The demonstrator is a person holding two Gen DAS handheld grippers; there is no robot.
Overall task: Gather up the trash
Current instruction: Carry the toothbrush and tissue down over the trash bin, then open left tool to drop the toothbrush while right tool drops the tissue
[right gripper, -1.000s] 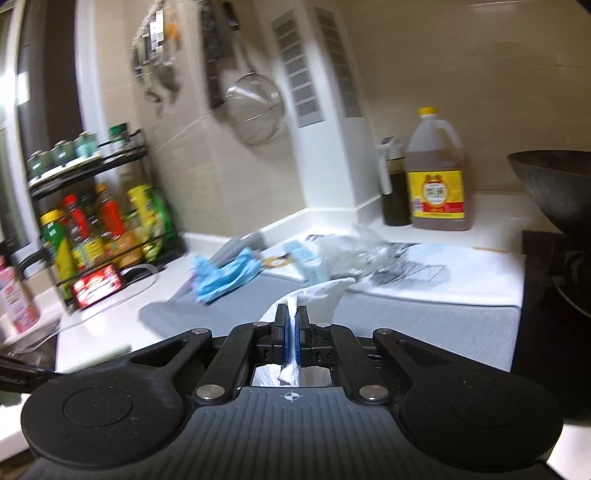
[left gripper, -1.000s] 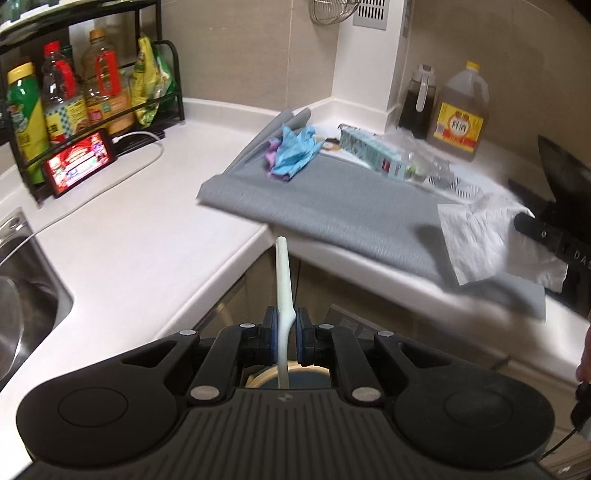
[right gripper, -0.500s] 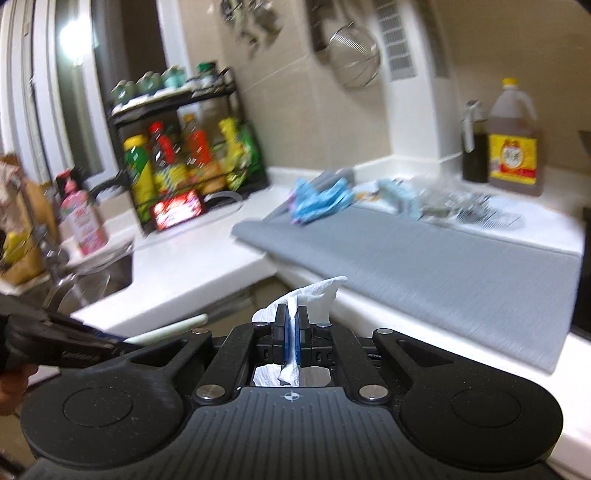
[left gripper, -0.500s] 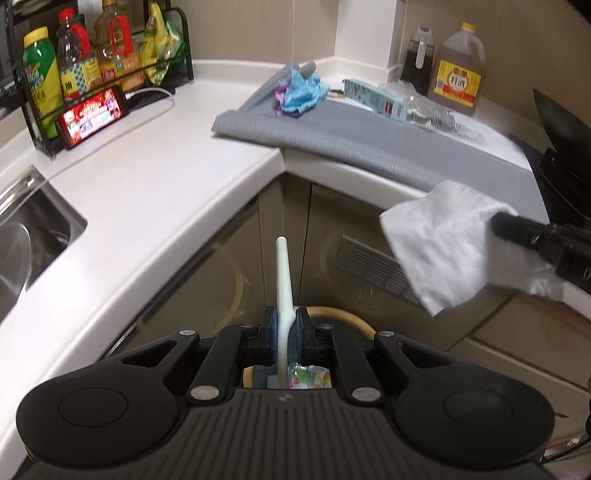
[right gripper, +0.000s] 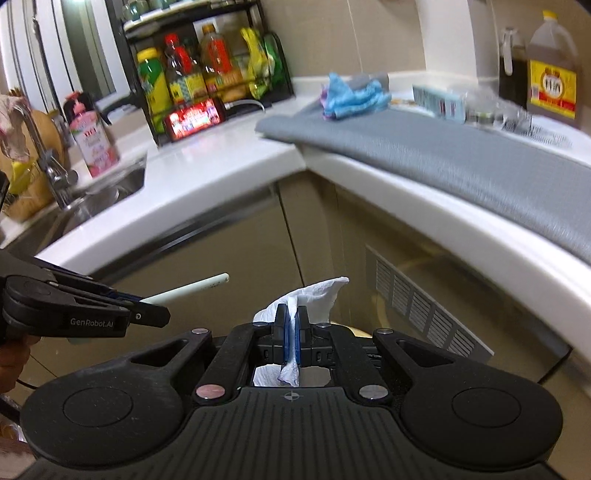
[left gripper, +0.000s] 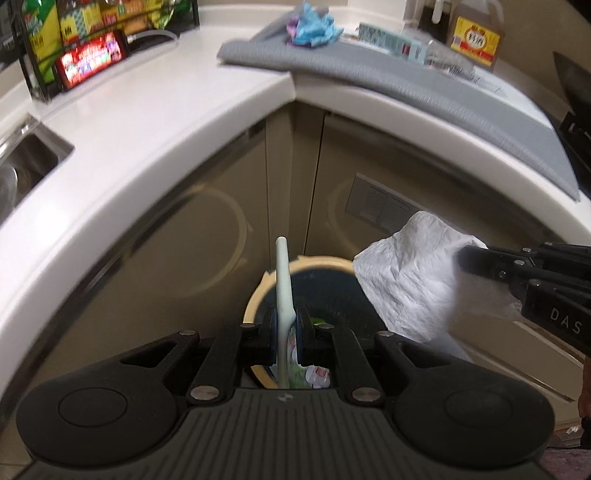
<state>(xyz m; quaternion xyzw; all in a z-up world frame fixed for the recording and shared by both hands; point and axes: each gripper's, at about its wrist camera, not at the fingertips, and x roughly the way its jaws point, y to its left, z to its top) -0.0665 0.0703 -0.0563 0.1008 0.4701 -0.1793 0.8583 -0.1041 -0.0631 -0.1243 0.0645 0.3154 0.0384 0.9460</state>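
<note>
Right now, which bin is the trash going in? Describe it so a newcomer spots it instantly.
Start at the inside corner of the white countertop and drop to the floor before the beige cabinet doors. There stands a round trash bin with a tan rim, dark inside, wrappers at the bottom. It is the only open container below counter level.

A white corner counter (right gripper: 221, 173) stands over beige cabinet doors (left gripper: 207, 236). The wall (right gripper: 332, 33) has beige tiles; a steel sink (right gripper: 92, 199) sits left.

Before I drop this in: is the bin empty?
No. Through the bin opening, colourful wrappers lie inside, below the left gripper.
</note>
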